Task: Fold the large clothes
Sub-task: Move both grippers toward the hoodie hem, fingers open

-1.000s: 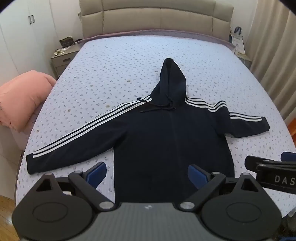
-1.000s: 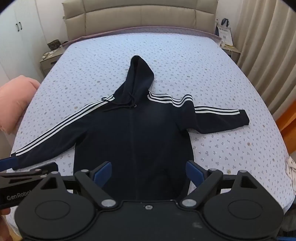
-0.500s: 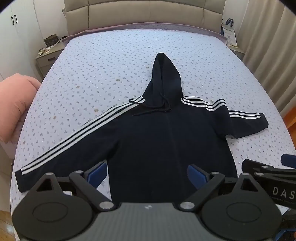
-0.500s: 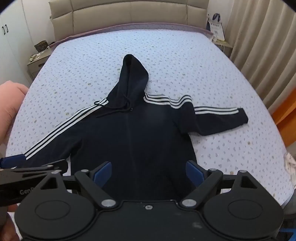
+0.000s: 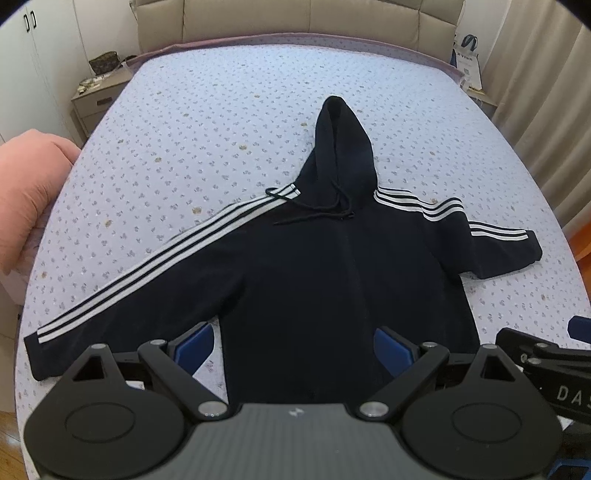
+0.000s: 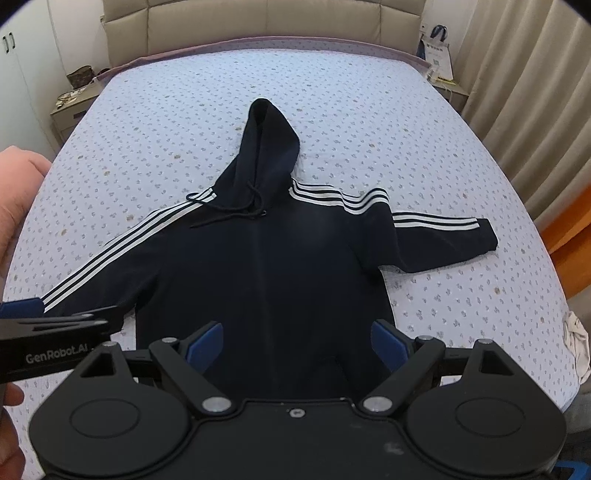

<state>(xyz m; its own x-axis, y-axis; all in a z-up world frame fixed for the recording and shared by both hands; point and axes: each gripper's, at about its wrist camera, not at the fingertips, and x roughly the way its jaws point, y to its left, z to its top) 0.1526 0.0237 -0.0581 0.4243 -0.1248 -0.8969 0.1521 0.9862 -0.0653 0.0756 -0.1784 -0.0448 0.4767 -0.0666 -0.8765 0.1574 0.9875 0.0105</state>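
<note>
A black hoodie (image 5: 325,280) (image 6: 266,273) with white sleeve stripes lies flat on the bed, hood pointing to the headboard, both sleeves spread out. My left gripper (image 5: 293,349) hovers open above the hem, its blue pads wide apart with nothing between them. My right gripper (image 6: 297,345) is likewise open over the lower hem. Each gripper shows at the edge of the other's view: the right one (image 5: 546,354) at the lower right, the left one (image 6: 55,325) near the left cuff. The hem itself is hidden behind the gripper bodies.
The bed (image 5: 221,122) has a pale blue patterned sheet and a beige headboard (image 6: 258,22). A pink blanket (image 5: 26,184) lies at the left edge. A nightstand (image 5: 96,96) stands at the left, curtains (image 6: 517,74) at the right. A white cloth (image 6: 576,343) lies on the right edge.
Both views have drifted slightly; the hoodie sits a little more central and lower in frame. The grippers stay open and the hoodie has not moved.
</note>
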